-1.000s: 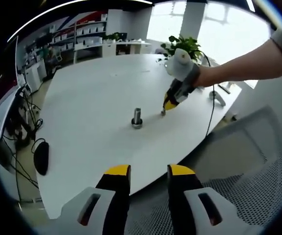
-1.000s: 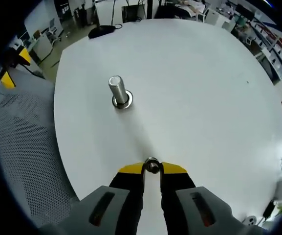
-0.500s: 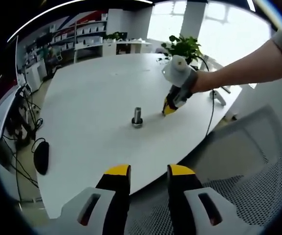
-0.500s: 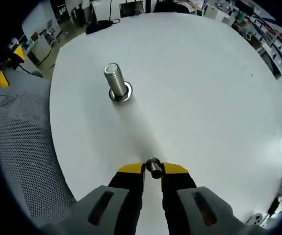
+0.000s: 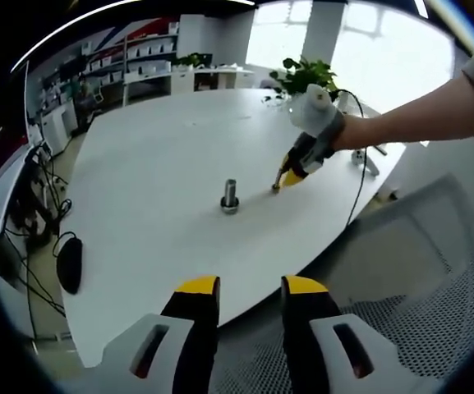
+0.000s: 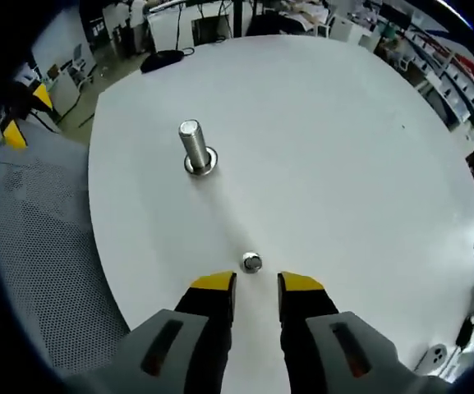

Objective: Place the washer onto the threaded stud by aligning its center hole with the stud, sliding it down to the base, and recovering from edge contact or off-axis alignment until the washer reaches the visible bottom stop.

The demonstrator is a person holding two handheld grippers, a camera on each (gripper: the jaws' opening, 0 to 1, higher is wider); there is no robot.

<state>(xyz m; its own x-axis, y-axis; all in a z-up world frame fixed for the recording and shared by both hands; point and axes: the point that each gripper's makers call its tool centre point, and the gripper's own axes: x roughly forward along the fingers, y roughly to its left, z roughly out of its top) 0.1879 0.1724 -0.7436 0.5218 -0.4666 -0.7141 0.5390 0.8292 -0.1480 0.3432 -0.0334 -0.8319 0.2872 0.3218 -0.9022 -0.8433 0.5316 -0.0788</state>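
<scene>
Lying flat on the white table (image 6: 368, 148), loose, just ahead of the right gripper (image 6: 255, 286): one steel washer (image 6: 252, 263), well apart from the upright threaded stud (image 6: 194, 146). Right gripper jaws parted, holding nothing. Left gripper (image 5: 250, 289) low at the table's near edge, jaws apart, empty. Handling, judged: washer light, rigid, thin, slick; likely to skid. Take by opposite rim edges, centre hole unobstructed.

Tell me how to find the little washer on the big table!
Look at the big white table and find the tall shiny threaded stud standing up near the middle. The washer lies flat on the table apart from it, just past the yellow tips of the right gripper. It is a tiny silver ring, much lower than the stud.
</scene>
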